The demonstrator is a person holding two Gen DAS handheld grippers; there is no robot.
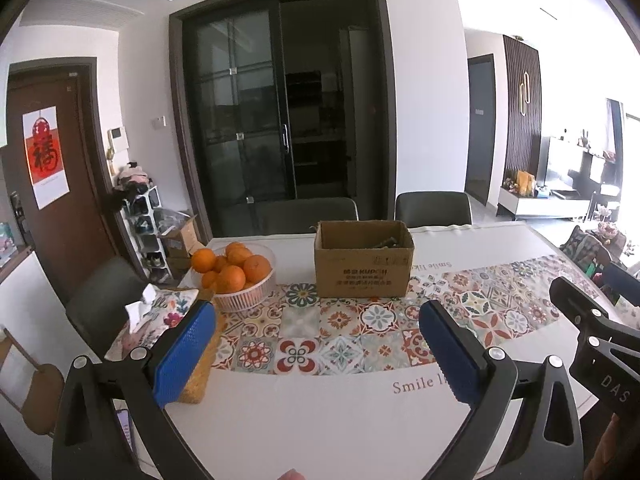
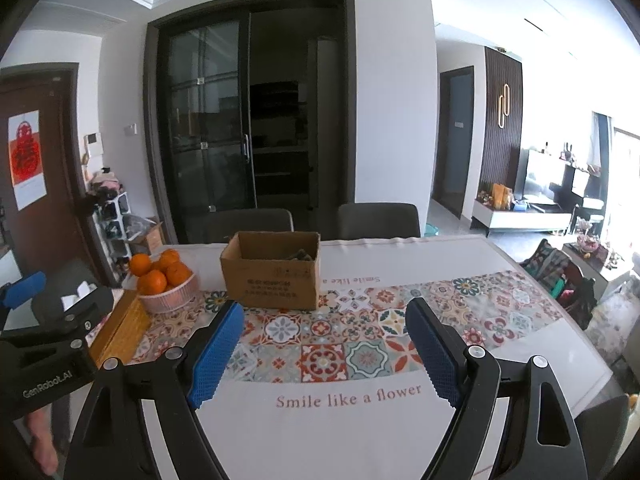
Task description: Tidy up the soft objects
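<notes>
An open cardboard box stands on the patterned table runner, with a dark soft item partly showing inside it. My left gripper is open above the near part of the table, nothing between its blue pads. My right gripper is open too, jaws wide and empty, well short of the box. Each gripper's body shows at the edge of the other's view.
A white bowl of oranges sits left of the box. A floral tissue holder and a woven yellow box lie at the table's left. Two grey chairs stand behind the table.
</notes>
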